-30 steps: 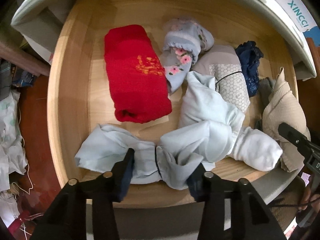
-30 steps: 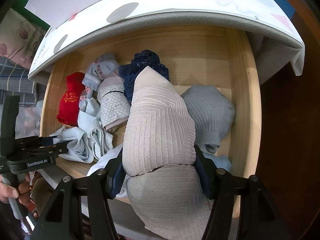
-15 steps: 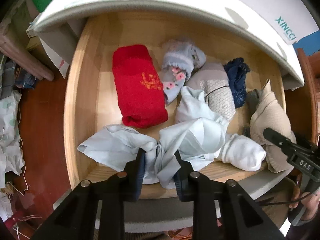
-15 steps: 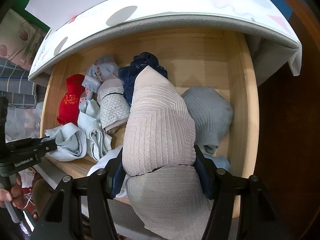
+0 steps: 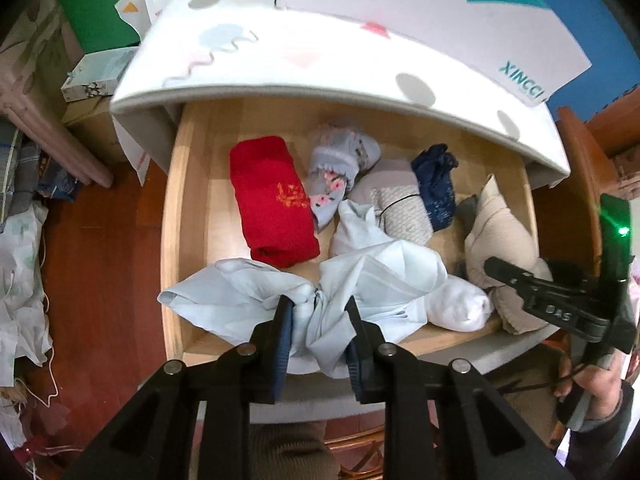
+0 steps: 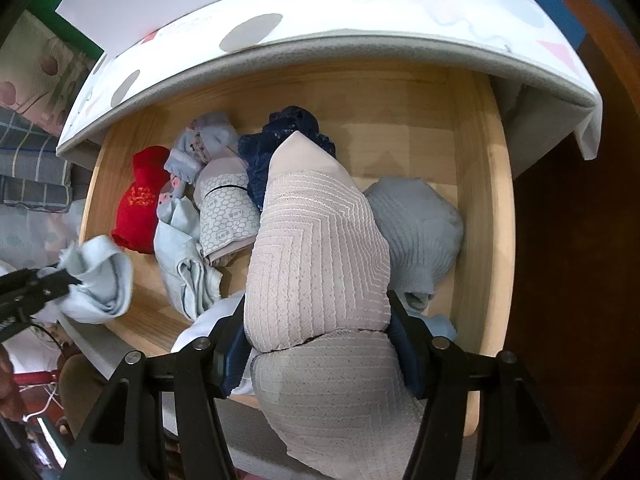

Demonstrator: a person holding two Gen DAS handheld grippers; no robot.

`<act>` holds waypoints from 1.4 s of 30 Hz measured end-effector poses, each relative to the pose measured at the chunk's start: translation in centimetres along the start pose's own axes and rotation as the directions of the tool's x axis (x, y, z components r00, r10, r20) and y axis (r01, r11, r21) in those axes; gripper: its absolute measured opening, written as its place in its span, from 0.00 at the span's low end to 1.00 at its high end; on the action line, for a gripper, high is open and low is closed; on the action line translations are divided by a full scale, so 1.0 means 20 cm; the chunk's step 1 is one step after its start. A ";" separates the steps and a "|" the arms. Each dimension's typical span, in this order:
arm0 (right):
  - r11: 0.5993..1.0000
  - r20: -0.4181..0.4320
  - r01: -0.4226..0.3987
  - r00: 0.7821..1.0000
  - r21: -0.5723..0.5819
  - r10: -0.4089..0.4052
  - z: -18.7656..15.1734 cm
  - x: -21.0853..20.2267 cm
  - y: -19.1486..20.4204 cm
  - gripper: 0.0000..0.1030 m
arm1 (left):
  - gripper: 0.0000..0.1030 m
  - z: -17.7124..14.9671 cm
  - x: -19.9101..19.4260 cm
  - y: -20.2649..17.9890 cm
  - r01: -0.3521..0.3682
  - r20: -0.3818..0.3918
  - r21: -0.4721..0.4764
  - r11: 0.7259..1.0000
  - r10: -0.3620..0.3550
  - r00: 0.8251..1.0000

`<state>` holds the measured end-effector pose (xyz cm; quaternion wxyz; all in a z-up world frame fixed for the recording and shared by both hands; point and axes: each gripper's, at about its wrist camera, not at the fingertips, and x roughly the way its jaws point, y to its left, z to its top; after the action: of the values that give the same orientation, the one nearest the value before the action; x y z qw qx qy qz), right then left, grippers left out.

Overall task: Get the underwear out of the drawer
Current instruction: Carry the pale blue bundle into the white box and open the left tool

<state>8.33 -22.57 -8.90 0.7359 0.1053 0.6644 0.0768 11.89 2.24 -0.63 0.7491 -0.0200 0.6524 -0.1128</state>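
Note:
The wooden drawer [image 5: 180, 216] stands pulled out under a white patterned top. My left gripper [image 5: 318, 306] is shut on a bunched light blue underwear [image 5: 376, 276] at the drawer's front edge, and the cloth hangs lifted from both sides of the pads. The same light blue underwear [image 6: 100, 276] shows at the left of the right wrist view, pinched by the left gripper [image 6: 70, 278]. My right gripper [image 6: 318, 322] is shut on a folded beige knit underwear [image 6: 316, 248] over the drawer's front right. The right gripper [image 5: 496, 268] also shows at the right of the left wrist view.
In the drawer lie a red roll [image 5: 272, 200], a floral grey roll [image 5: 340, 160], a honeycomb-print roll [image 5: 400, 204], a navy lace piece [image 5: 436, 180], a white roll [image 5: 460, 304] and a grey-blue knit bundle [image 6: 416, 224]. Red wood floor [image 5: 100, 260] and loose laundry [image 5: 20, 272] lie at left.
The left gripper's jaws closed on the light blue underwear and rose, pulling the cloth up into a bunch. The right gripper and its beige piece stayed still.

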 end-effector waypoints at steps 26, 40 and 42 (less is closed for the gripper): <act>1.000 -0.001 0.010 1.000 -0.019 -0.010 0.00 0.03 0.01 0.56 | 0.23 0.62 -1.13 -0.20 0.027 0.454 0.064 0.998 -0.054 0.889; 1.000 0.018 -0.006 1.000 -0.022 0.007 0.00 0.02 0.02 0.56 | 0.23 1.05 -0.60 -0.47 -0.080 0.368 0.126 0.989 0.028 0.929; 1.000 0.020 -0.017 1.000 -0.017 0.017 -0.01 0.01 0.01 0.56 | 0.23 1.08 -0.51 -0.45 -0.086 0.345 0.110 0.990 0.043 0.938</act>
<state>8.25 -22.37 -9.12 0.7428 0.1057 0.6553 0.0875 30.53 -7.09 14.02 0.8539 0.0285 0.5048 -0.1232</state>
